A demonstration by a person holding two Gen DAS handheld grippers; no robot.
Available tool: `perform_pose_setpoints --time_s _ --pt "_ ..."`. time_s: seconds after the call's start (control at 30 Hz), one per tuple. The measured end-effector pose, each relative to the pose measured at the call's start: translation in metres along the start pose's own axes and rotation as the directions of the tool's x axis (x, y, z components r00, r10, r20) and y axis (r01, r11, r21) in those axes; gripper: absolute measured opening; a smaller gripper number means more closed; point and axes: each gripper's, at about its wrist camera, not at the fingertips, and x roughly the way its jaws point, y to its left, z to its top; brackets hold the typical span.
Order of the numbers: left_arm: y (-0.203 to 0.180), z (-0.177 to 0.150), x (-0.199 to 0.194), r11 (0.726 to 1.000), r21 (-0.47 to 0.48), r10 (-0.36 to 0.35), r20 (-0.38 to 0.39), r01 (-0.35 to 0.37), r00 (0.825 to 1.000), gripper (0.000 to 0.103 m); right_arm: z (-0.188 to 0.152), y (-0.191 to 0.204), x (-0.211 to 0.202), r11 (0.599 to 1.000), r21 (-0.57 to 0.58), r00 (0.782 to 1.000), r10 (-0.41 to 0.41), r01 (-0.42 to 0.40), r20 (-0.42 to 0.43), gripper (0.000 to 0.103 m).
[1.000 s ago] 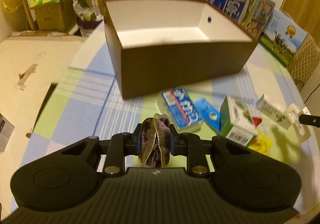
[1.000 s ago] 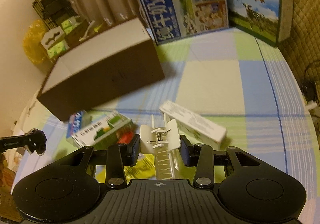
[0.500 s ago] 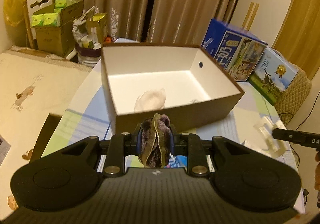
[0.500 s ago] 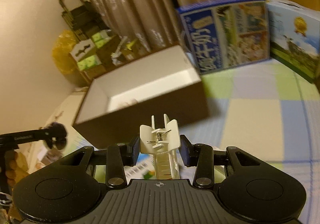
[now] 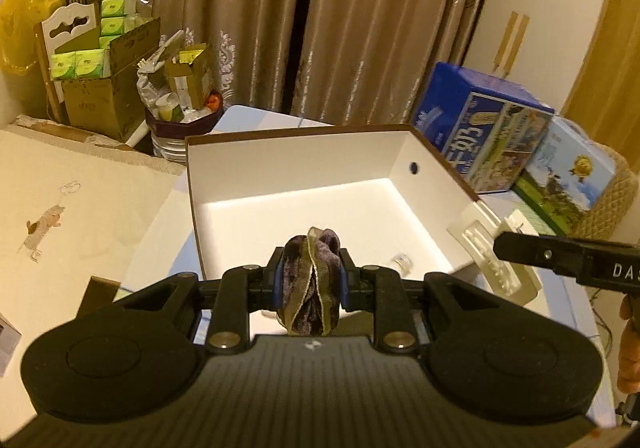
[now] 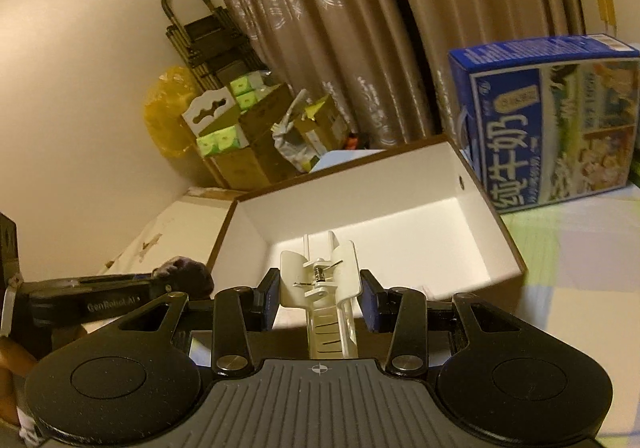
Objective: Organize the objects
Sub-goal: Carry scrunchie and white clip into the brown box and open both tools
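Brown curtains hung behind a checked tabletop. On it sat an open white-lined box, at twelve o'clock from both claws. The left claw was clamped on a bunched purple cloth, over the near wall. The right claw, at its three o'clock, gripped a white clip, long axis pointing boxward. Neither looked clearly nearer.
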Motion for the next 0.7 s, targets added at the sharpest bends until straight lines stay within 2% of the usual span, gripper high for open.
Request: perform_pose_setpoints --time_s 0.27,0.7 --pt "0.015 0.023 0.046 0.999 0.019 0.030 -0.050 -0.029 0.998 0.021 0.023 -0.011 0.053 0.998 0.052 0.999 -0.019 0.021 -0.035 0.038" --pt "0.024 0.028 0.105 0.997 0.049 0.063 -0.154 -0.056 0.986 0.021 0.022 -0.031 0.111 0.992 0.086 0.986 -0.080 0.094 -0.148 0.038"
